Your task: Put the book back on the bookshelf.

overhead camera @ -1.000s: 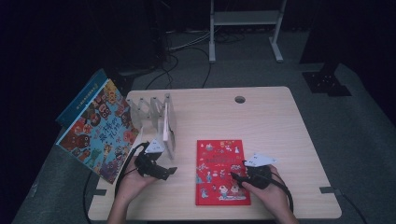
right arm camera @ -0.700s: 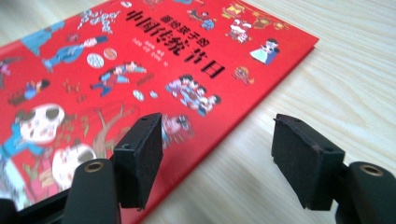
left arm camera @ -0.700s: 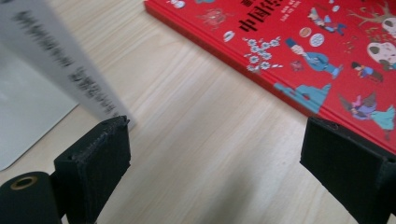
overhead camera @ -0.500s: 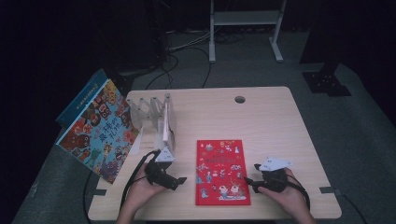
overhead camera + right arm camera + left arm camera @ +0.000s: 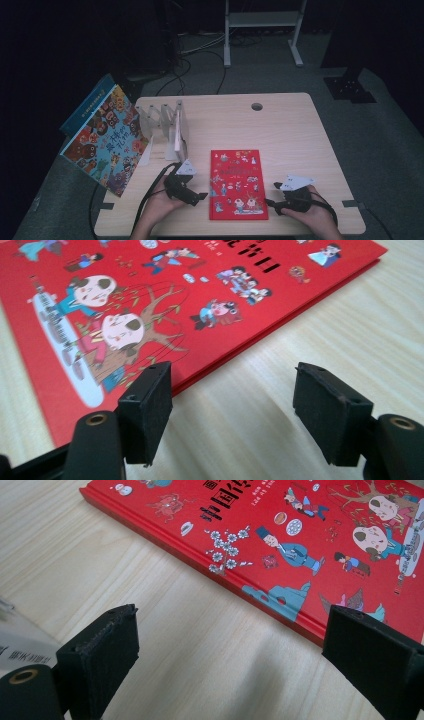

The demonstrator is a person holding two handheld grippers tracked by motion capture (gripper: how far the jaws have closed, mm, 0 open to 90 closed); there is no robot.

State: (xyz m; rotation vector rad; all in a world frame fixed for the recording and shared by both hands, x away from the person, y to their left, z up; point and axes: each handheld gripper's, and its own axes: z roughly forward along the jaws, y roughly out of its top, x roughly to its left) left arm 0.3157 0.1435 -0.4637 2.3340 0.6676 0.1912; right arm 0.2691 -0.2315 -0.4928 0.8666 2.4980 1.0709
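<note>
A: Where is the red book [image 5: 238,184]?

B: It lies flat on the table [image 5: 280,130], near the person's edge, between the two grippers; the left gripper [image 5: 199,196] sits just beside the book's left edge, and the right gripper [image 5: 271,194] sits just beside its right edge.

A: Is the book held?

B: No; in the left gripper view the jaws stand wide apart over bare wood, with the red book [image 5: 300,545] lying past them, one jaw reaching in front of its corner; in the right gripper view the jaws are also apart with wood between them, and the red book [image 5: 165,305] starts just behind one jaw (that jaw may touch its edge, but it is hard to tell); the right jaws have just been opening a little, with nothing between them.

A: What is cut off or hard to see?

B: The far part of the cover runs out of both gripper views; the room around the table is very dark; the person's arms are cut off at the bottom.

A: What else is there?

B: A clear rack [image 5: 162,120] stands at the back left with a thin white book [image 5: 177,134] in it; a big picture book [image 5: 105,140] leans at the table's left side; nothing lies between the grippers and the red book.
</note>
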